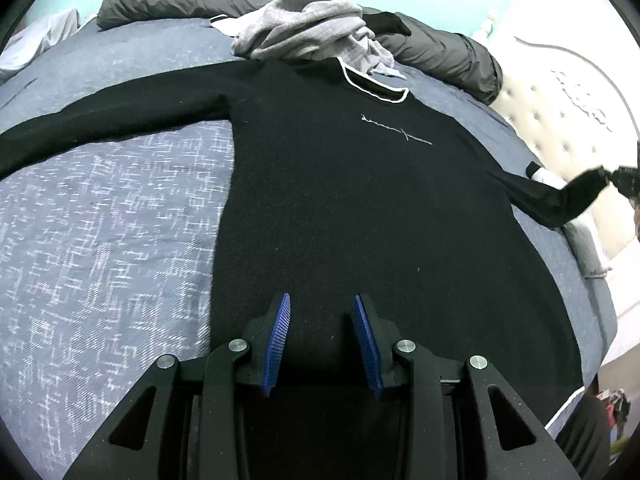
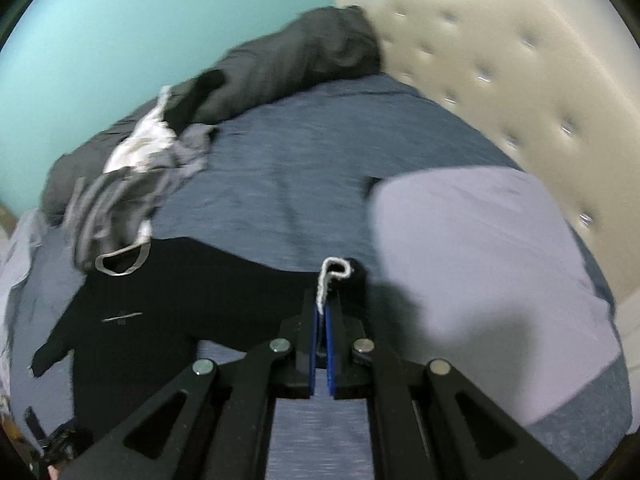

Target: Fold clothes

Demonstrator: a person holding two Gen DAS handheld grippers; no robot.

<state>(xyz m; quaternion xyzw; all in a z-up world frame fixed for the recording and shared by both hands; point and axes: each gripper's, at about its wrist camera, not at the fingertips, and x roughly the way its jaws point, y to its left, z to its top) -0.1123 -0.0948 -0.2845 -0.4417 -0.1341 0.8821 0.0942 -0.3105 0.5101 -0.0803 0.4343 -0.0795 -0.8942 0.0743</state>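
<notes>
Left wrist: my left gripper [image 1: 322, 312], jaws spread and empty, hovers over the hem end of a black sweater [image 1: 360, 200] lying flat on the bed [image 1: 100, 220], collar pointing away toward a grey clothes pile [image 1: 308, 24]; bare bedspread lies to the left.

Right wrist: blurred. My right gripper [image 2: 323, 304] clamps the sweater's white-edged cuff [image 2: 340, 272], beside a pale pillow [image 2: 480, 280].

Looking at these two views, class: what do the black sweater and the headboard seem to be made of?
Black sweater: probably a soft knit, matte, with faint lint specks and a white corded neckline. Headboard: seemingly cream padded upholstery, perhaps faux leather, with dimpled button tufting.
</notes>
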